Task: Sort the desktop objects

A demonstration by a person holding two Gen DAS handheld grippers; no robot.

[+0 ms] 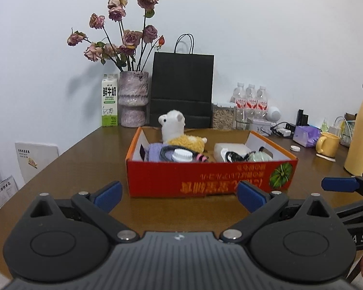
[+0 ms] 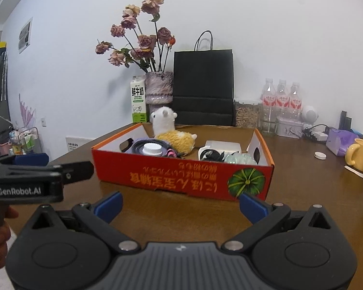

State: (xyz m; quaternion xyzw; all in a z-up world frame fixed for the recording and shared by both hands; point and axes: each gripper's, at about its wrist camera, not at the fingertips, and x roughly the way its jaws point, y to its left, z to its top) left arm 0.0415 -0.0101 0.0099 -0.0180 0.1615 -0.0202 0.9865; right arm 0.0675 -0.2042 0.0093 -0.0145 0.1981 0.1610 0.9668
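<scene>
A red cardboard box (image 1: 205, 178) (image 2: 181, 176) stands on the brown table ahead of both grippers. In it lie a white and yellow plush alpaca (image 1: 179, 133) (image 2: 171, 130), a purple item with a black cable and a white round cap (image 1: 181, 155) (image 2: 152, 148), a white block (image 1: 232, 150) (image 2: 223, 146) and a pale green object (image 1: 260, 156) (image 2: 239, 158). My left gripper (image 1: 180, 196) is open and empty in front of the box. My right gripper (image 2: 181, 205) is open and empty, also just short of the box.
At the back stand a milk carton (image 1: 109, 100), a vase of dried roses (image 1: 133, 96), a black paper bag (image 1: 182, 89), water bottles (image 1: 251, 99) and a jar. At right are a yellow mug (image 1: 328, 143) (image 2: 361, 154), a purple pack (image 1: 305, 135), a small white lid (image 2: 319, 155) and a yellow kettle (image 1: 361, 133).
</scene>
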